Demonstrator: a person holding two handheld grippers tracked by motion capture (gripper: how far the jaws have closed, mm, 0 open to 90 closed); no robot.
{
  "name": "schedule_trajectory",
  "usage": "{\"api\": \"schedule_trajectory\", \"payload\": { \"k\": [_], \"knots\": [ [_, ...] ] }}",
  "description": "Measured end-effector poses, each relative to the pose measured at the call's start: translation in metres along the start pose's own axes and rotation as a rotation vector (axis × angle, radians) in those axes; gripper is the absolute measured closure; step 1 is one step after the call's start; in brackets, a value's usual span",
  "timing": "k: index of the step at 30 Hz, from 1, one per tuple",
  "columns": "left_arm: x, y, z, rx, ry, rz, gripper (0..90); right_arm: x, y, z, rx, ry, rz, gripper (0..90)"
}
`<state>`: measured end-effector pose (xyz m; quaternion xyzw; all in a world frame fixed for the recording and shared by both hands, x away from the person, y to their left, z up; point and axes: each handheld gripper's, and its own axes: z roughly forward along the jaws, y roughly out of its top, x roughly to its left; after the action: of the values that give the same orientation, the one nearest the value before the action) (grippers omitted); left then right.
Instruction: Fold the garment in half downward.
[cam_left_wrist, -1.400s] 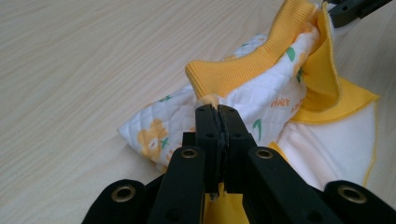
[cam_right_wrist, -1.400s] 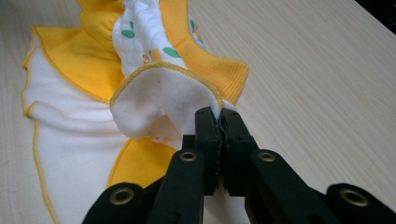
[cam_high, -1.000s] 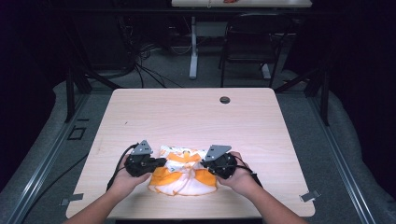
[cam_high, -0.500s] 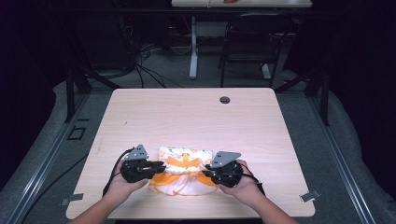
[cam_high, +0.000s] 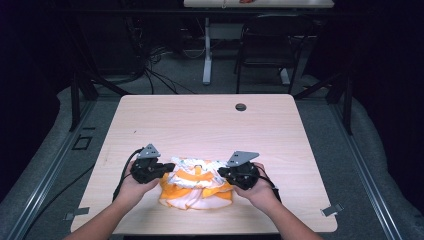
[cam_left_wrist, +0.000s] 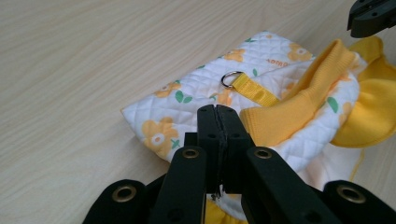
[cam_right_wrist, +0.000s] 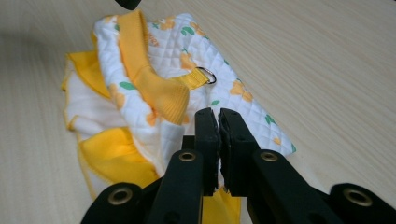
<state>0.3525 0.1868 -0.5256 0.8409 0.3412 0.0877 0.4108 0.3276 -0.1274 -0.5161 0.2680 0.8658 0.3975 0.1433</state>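
Note:
A small quilted garment (cam_high: 197, 187), white with yellow flowers and yellow trim, lies crumpled near the table's front edge. A metal D-ring (cam_left_wrist: 230, 79) on a yellow strap sits on its back. My left gripper (cam_high: 167, 172) is at the garment's left side. Its jaws have just been closing and now meet (cam_left_wrist: 218, 112), with a bit of white cloth pinched low between them. My right gripper (cam_high: 222, 175) is at the right side. Its jaws have also just been closing (cam_right_wrist: 219, 116) and stand nearly together on the quilted edge (cam_right_wrist: 173, 51).
The wooden table (cam_high: 200, 120) has a dark round grommet (cam_high: 241, 107) at the back middle. Beyond it are a chair and cables on the floor. Black cables trail from both grippers toward the front edge.
Both hands stay at the garment's sides with hardly any shift. The cloth's folds between the grippers have changed slightly.

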Motion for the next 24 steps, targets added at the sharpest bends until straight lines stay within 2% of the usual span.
{"api": "schedule_trajectory", "payload": {
  "k": [3, 5, 9, 11, 12, 18, 24],
  "knots": [
    [-0.001, -0.002, 0.006, 0.016, -0.011, -0.004, 89.7, -0.002, 0.001, 0.013, 0.017, 0.006, 0.017, 86.3],
    [-0.006, -0.005, 0.006, 0.019, -0.030, 0.009, 89.7, -0.001, 0.000, 0.021, 0.027, 0.026, 0.025, 86.3],
    [-0.014, -0.009, 0.003, 0.017, -0.053, 0.027, 89.8, 0.004, -0.001, 0.021, 0.030, 0.053, 0.013, 86.1],
    [-0.018, -0.012, 0.001, 0.022, -0.067, 0.035, 89.8, 0.009, -0.003, 0.017, 0.037, 0.073, -0.010, 86.1],
    [-0.021, -0.013, 0.000, 0.022, -0.073, 0.036, 89.8, 0.015, -0.006, 0.014, 0.032, 0.090, -0.013, 86.1],
    [-0.032, -0.021, -0.004, 0.020, -0.106, 0.048, 89.9, 0.025, -0.014, 0.008, 0.030, 0.117, -0.017, 86.0],
    [-0.037, -0.030, -0.006, 0.040, -0.105, 0.061, 89.8, 0.036, -0.026, 0.008, 0.049, 0.149, -0.022, 86.1]
  ]
}}
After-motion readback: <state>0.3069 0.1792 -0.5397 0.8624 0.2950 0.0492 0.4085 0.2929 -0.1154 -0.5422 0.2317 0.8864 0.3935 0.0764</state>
